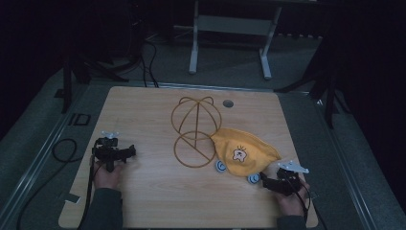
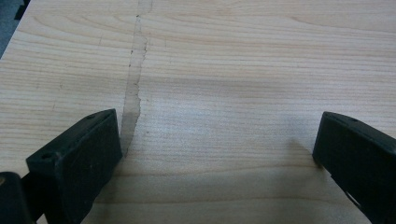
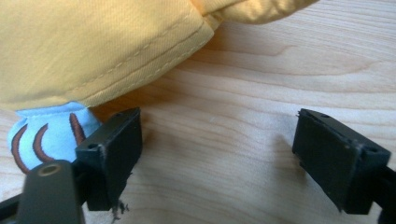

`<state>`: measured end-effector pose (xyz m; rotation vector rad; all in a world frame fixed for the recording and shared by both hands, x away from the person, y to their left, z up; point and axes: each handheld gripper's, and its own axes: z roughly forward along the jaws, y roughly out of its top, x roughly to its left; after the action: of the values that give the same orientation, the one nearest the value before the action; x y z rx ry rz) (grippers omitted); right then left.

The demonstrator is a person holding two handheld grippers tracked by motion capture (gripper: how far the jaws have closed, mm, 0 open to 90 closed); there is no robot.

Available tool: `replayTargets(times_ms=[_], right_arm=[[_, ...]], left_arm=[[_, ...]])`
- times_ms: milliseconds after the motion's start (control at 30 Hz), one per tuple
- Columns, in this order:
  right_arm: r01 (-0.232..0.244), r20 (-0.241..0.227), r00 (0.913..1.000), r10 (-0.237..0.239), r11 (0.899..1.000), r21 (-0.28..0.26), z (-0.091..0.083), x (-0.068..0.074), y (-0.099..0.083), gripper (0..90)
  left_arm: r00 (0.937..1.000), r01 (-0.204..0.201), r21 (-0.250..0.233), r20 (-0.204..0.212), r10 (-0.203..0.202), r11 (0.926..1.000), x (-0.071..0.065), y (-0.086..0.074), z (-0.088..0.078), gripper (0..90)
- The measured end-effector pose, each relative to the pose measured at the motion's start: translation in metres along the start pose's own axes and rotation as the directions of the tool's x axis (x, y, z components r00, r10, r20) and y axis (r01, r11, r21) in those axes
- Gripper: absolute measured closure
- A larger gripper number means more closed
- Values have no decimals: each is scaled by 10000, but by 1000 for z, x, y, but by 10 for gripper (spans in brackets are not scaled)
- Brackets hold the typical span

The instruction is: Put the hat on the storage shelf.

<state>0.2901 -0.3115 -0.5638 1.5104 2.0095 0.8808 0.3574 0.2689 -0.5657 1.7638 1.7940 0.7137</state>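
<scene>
A yellow cloth hat (image 1: 245, 151) with a small cartoon face lies on the wooden table (image 1: 143, 191), right of centre. Two light-blue round tabs (image 1: 220, 166) stick out from under its near edge. A gold wire hat stand (image 1: 195, 132) lies flat to its left. My right gripper (image 1: 266, 182) rests low at the hat's near right edge, open, nothing between its fingers. In the right gripper view the hat (image 3: 102, 46) and a blue tab (image 3: 46, 137) lie just beyond the left finger (image 3: 114, 149). My left gripper (image 1: 130, 152) rests at the table's left, open over bare wood (image 2: 215, 140).
A round grommet hole (image 1: 228, 103) sits near the table's far edge. Black cables (image 1: 64, 151) trail off the left side onto the grey floor. A white desk frame (image 1: 230, 43) stands beyond the table. A faint grey scuff line (image 2: 133, 93) runs across the wood.
</scene>
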Motion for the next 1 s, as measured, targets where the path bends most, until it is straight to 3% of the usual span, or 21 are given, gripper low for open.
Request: replayTargets(times_ms=[167,200,267,333,433,533,567,600,667,833,900,1000], right_arm=[[-128,142,9998,127,9999,71,-1,2,0,190],[-120,153,9998,118,9998,164,-3,2,0,253],[55,23,10000,-56,9998,165,-8,4,1,483],[256,56,9997,-257,9995,166,-11,6,1,572],[750,-452,9961,-759,9970,-206,-19,10,2,737],[1151,-1024,9871,-1228,9903,-774,-29,14,7,878],[1151,-1024,9871,-1228,9903,-774,-29,14,7,878],[1382,-1511,9764,-1542,9841,-1112,-34,19,10,887],[1515,-2054,9620,-1802,9774,-1476,-37,25,11,887],[1480,-2709,9448,-1842,9778,-1486,-29,30,14,897],[1589,-2524,9490,-1888,9781,-1343,-25,32,15,899],[1735,-1672,9676,-1893,9793,-1043,-19,32,20,899]], left_arm=[[10000,-3,-1,-1,3,10000,0,0,0,11],[10000,0,0,-1,0,10000,0,0,0,11],[10000,-2,2,-2,2,10000,0,0,0,11],[10000,-1,2,-1,1,10000,0,0,0,11],[9998,-159,17,141,159,9999,2,-1,-1,11],[9998,-160,19,139,159,9999,2,-1,-1,11],[9998,-160,19,139,159,9999,2,-1,-1,11],[9998,-162,18,140,162,9999,2,-1,-1,11],[9998,-169,17,141,169,9999,2,-1,-1,11],[9998,-174,17,139,173,9998,2,-1,-1,11],[9998,-171,16,138,171,9999,2,-1,-1,11],[9998,-171,17,139,171,9999,2,-1,-1,11]])
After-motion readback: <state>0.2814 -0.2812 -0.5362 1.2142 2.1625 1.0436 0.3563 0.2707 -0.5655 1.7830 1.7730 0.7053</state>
